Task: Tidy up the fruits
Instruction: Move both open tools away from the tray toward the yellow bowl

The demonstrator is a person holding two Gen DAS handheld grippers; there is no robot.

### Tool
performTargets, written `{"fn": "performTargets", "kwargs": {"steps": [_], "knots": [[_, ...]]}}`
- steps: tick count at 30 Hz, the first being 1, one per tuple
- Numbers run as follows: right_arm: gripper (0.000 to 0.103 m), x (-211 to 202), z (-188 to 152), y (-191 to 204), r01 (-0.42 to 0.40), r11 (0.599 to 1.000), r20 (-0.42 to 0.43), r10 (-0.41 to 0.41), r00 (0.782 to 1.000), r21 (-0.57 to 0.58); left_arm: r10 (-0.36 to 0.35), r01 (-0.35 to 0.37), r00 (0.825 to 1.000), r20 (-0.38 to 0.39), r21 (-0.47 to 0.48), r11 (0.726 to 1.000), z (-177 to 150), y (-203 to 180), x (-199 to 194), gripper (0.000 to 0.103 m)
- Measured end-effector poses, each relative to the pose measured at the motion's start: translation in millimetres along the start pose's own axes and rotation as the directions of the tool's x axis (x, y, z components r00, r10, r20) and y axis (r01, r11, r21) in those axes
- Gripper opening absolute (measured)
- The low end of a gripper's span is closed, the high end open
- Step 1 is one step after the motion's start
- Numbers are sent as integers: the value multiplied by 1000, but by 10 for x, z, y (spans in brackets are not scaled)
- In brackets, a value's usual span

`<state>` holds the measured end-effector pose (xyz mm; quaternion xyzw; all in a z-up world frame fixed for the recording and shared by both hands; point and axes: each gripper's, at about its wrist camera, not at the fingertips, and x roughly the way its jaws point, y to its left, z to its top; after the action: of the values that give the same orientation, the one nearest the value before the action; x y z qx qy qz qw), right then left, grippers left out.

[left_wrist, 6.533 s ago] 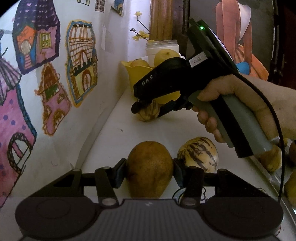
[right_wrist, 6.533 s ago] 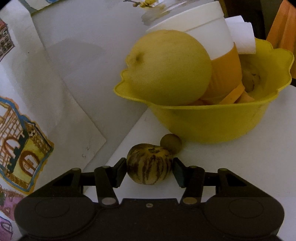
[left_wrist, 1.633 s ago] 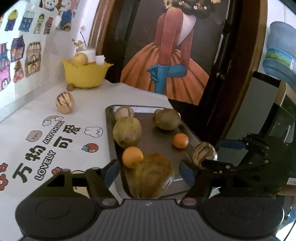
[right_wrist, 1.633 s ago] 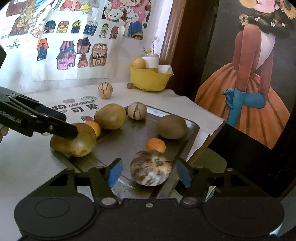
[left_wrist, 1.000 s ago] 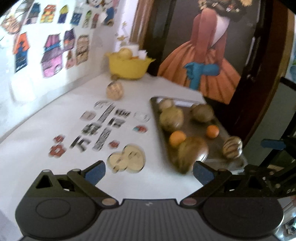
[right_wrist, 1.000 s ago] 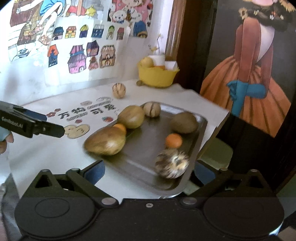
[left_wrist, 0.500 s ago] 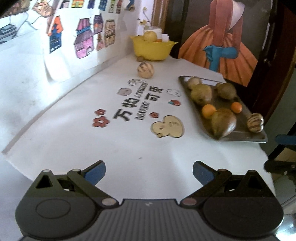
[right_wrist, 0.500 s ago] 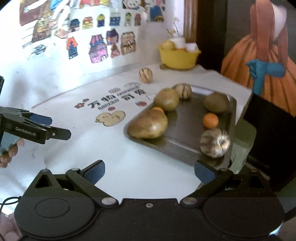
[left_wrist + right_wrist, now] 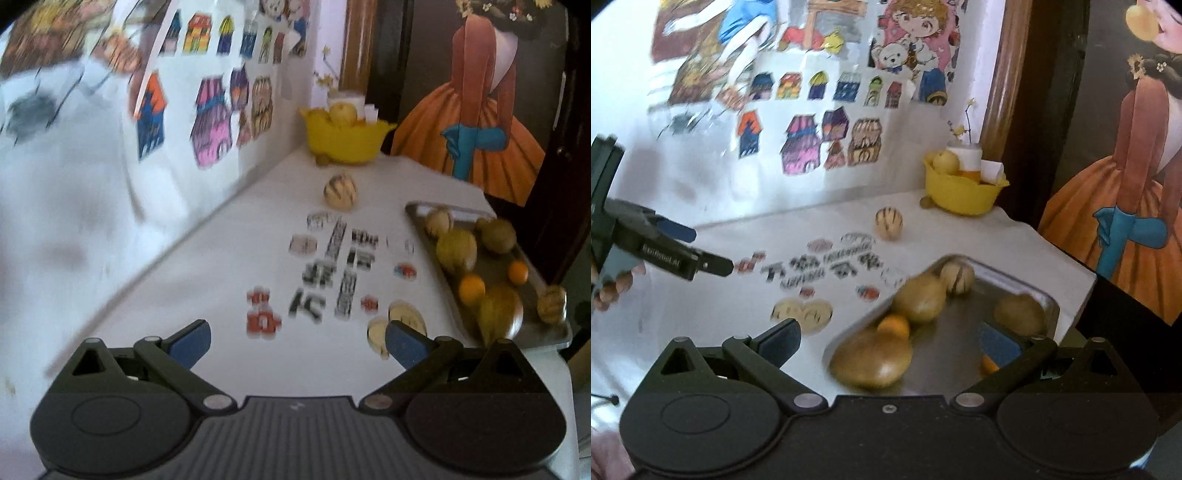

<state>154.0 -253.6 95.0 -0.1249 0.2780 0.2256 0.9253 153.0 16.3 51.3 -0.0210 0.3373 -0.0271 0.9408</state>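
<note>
1. My left gripper (image 9: 297, 338) stands with its blue-padded jaws spread wide and nothing between them, over the white printed table cover (image 9: 207, 288).
2. One striped cream melon-like fruit (image 9: 340, 191) lies loose on the cover, well apart from the tray; a small brown fruit (image 9: 323, 159) touches the yellow plastic bowl (image 9: 347, 142). I judge these two left to move.
3. The grey metal tray (image 9: 1008, 286) holds a large brown pear-shaped fruit (image 9: 871, 360), a round brown fruit (image 9: 919, 297), a striped fruit (image 9: 956, 277) and an orange (image 9: 894, 325): mostly done.
4. My right gripper (image 9: 889, 341) hangs above the tray, jaws apart, empty.
</note>
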Motion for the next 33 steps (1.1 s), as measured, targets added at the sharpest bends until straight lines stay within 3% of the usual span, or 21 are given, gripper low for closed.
{"fn": "performTargets", "kwargs": {"steps": [6,10,13,16,21,24,33], "knots": [[102,285,971,-346,-25,998,-28,26,999,50,-34,29,998,55,84,996,686,-47,73,103],[102,728,1706,-519,-25,993,-92,35,995,112,-54,36,993,104,173,984,1152,-118,238,103],[102,1184,2059,-544,-58,992,-76,67,995,112,-89,53,982,166,210,976,1328,-170,515,103],[102,1718,2157,-564,-102,990,-35,106,994,101,-145,109,972,187,189,976,1318,-180,895,103],[100,2758,2068,-752,-139,967,-83,160,984,212,-216,191,962,164,155,969,1250,-155,1545,102],[96,3259,2009,-866,-126,957,-116,161,980,260,-227,199,958,176,164,966,1271,-168,1793,102],[71,4085,1971,-1053,-103,909,-124,166,978,404,-241,236,965,101,60,970,1356,-80,2320,91]]}}
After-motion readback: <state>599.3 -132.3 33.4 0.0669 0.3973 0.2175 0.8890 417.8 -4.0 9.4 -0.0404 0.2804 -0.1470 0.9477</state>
